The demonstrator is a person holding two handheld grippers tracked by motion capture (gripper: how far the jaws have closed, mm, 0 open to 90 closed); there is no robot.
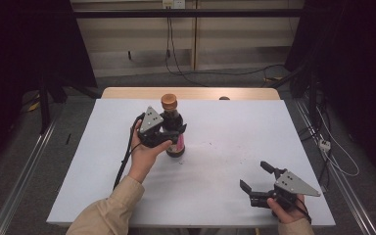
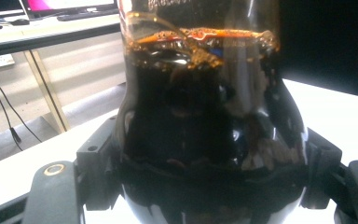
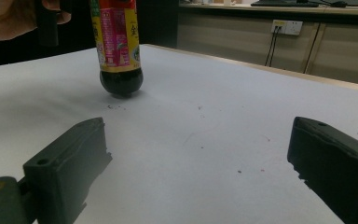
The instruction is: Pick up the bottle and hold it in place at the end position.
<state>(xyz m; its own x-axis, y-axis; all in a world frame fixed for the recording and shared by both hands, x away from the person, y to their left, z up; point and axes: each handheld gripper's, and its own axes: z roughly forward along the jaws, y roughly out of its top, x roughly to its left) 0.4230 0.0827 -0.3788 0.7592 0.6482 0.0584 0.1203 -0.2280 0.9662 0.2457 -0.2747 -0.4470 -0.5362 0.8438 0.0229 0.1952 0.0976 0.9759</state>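
A dark sauce bottle [image 1: 170,116] with a brown cap and a pink and yellow label stands upright left of the middle of the white table [image 1: 225,147]. My left gripper [image 1: 173,136] is shut on its rounded shoulder, one jaw on each side. In the left gripper view the dark liquid in the bottle [image 2: 200,130] sloshes just above the jaws of that gripper [image 2: 207,186]. My right gripper [image 1: 254,175] rests at the near right of the table, open, with nothing between its jaws. The right gripper view looks between those wide jaws [image 3: 200,163] toward the bottle [image 3: 119,46], whose base is at or just above the table.
A wooden board [image 1: 191,93] edges the far side of the white surface, with a small dark thing [image 1: 223,98] on it. Cables [image 1: 333,152] lie on the floor to the right. A metal rail [image 1: 24,171] runs along the left.
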